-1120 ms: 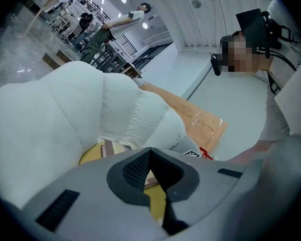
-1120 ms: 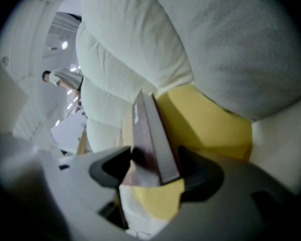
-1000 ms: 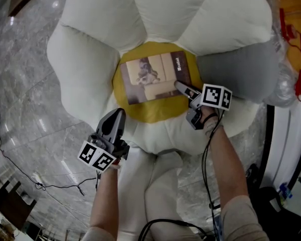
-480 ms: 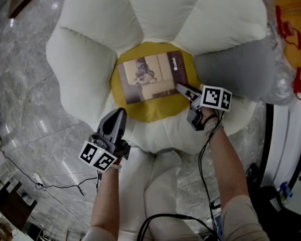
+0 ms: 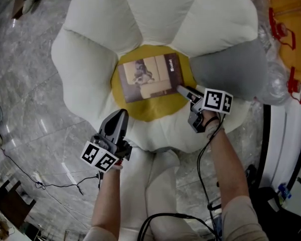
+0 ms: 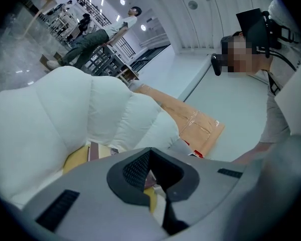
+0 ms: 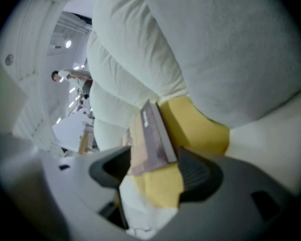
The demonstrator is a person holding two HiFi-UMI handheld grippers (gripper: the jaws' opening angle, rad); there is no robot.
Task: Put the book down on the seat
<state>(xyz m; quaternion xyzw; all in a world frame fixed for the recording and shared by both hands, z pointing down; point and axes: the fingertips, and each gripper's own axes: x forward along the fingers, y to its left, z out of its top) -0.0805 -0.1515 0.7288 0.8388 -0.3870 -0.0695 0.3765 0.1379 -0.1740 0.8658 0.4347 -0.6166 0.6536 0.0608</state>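
The book, with a beige and brown cover, lies flat on the yellow centre of a flower-shaped seat with white petals. My right gripper is at the book's near right corner, jaws open. In the right gripper view the book corner rests on the yellow cushion between the spread fingers of the right gripper. My left gripper hovers over the seat's near left edge, shut and holding nothing. Its own view shows the left gripper and a strip of the book beyond it.
A grey petal lies right of the book. An orange bundle in clear plastic sits at the far right. A thin cable trails over the marble floor at left. The person's white-trousered legs are below the seat.
The right gripper has eased slightly back toward me from the book's corner. The book stays flat on the yellow centre. The left gripper has hardly moved.
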